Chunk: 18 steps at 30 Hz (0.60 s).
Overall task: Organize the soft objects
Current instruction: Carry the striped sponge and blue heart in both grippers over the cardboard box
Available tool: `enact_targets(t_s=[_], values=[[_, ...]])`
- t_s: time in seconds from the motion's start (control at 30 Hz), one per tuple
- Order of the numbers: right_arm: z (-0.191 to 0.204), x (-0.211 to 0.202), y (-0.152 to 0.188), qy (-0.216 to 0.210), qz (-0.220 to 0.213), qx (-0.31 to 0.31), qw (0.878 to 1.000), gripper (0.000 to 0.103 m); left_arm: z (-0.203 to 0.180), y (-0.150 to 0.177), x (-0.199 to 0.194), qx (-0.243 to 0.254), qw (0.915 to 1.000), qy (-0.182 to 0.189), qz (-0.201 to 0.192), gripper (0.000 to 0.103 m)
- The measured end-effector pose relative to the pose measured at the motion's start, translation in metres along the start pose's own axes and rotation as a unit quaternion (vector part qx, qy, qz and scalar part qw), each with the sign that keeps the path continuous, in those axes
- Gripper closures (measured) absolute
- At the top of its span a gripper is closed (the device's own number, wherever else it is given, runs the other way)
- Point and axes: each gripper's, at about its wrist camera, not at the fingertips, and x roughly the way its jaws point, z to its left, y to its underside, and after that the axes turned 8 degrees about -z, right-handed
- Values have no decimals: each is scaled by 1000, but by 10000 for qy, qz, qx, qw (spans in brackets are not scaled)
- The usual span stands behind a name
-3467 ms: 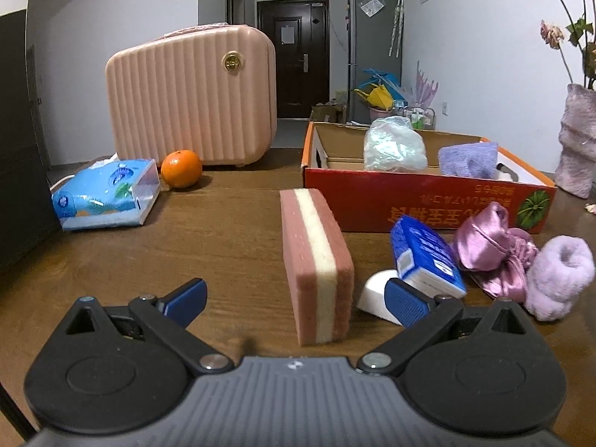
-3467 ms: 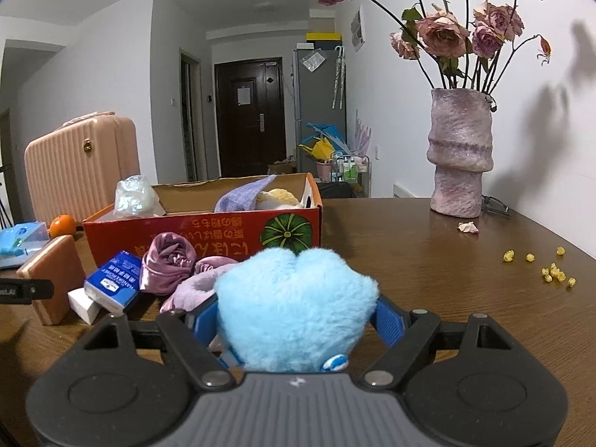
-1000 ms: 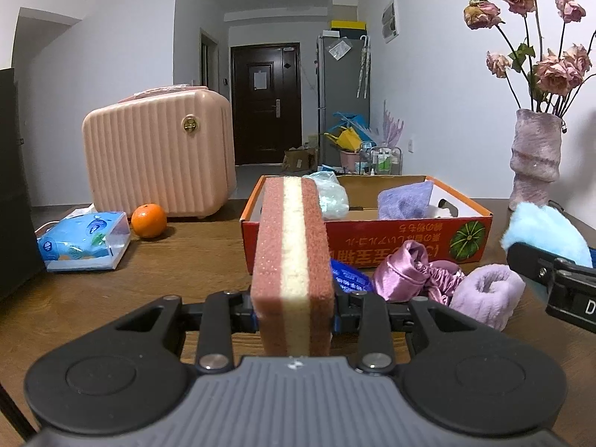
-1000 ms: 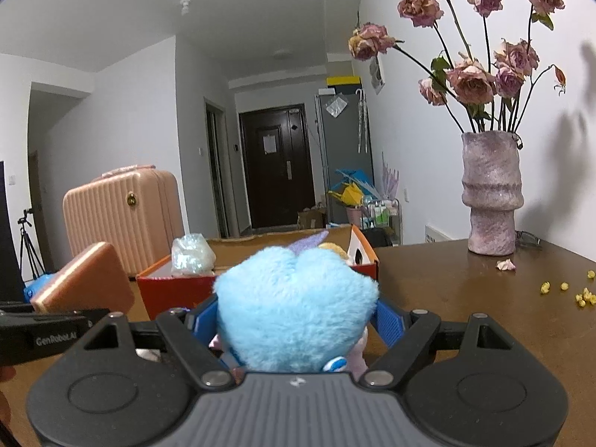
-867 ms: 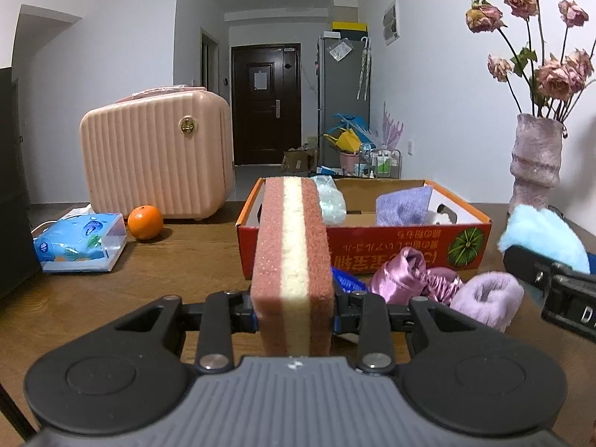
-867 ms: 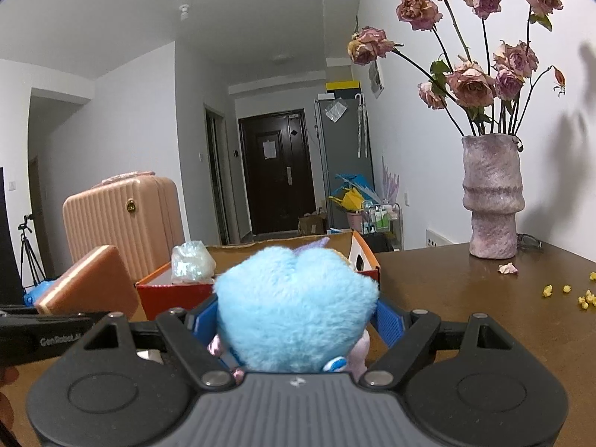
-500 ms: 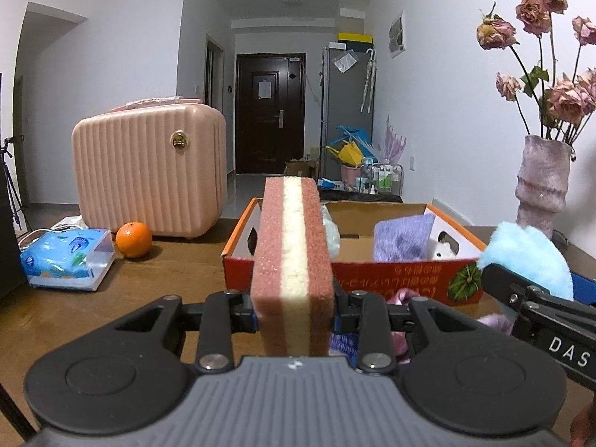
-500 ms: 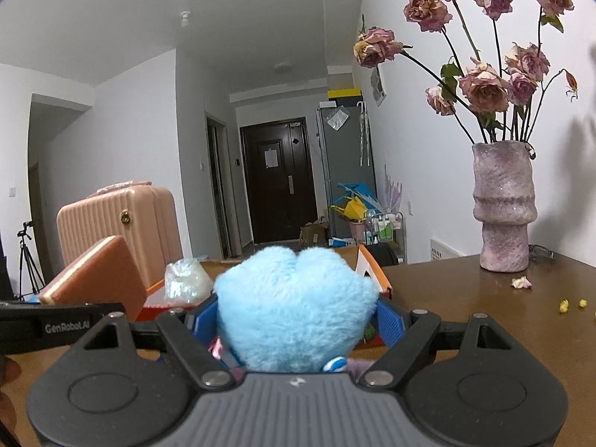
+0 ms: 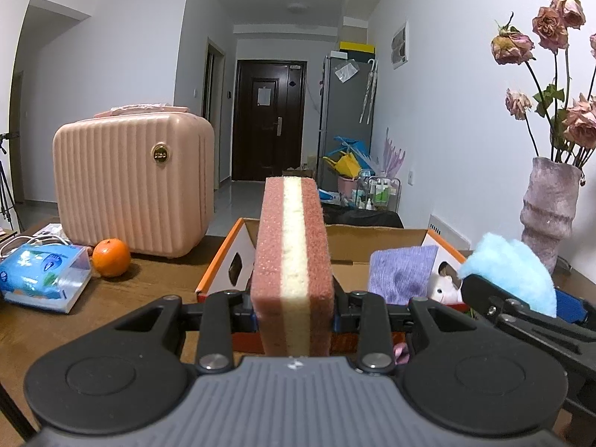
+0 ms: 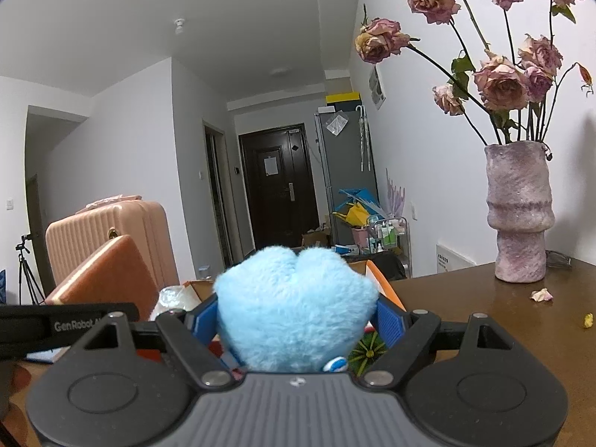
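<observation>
My left gripper [image 9: 294, 314] is clenched on a sponge [image 9: 292, 260], a thick block with 2 pink outer layers and 1 cream strip down the middle. It stands upright on its narrow edge between my fingers, its far end reaching out over the near wall of the cardboard box [image 9: 380, 240]. The box sits open on the brown table [image 9: 141, 290], orange along its rim, and inside it I can see a purple cloth [image 9: 402, 273] leaning near the right end, with something small and white just beside it.

My right gripper [image 10: 296, 320] is squeezing a fluffy blue plush [image 10: 294, 305], which bulges up between the blue pads [image 10: 389, 322]. From the left camera the same plush [image 9: 510, 272] shows at the right edge, raised near the box's right end. From the right camera the sponge [image 10: 108, 273] appears at the left as a slanted orange-pink slab above the black arm of my other gripper, and a crinkled clear bag [image 10: 169, 298] peeks up from the box behind it.

To the left on the table rest a pink ribbed suitcase [image 9: 130, 193], an orange [image 9: 111, 257] just in front of it, and a blue pack of tissues [image 9: 41, 275] near the edge. To the right stands a mauve vase [image 10: 519, 212] of dried roses [image 10: 499, 78], with 1 fallen petal [image 10: 542, 294] on the table near its foot.
</observation>
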Motion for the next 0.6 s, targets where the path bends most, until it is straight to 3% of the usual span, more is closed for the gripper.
enact_targets(t_s=[0.6], values=[[-6,49,-19,-102,41,-39,9999,21,-1,-11,44,-32,9999,0,-120,71]])
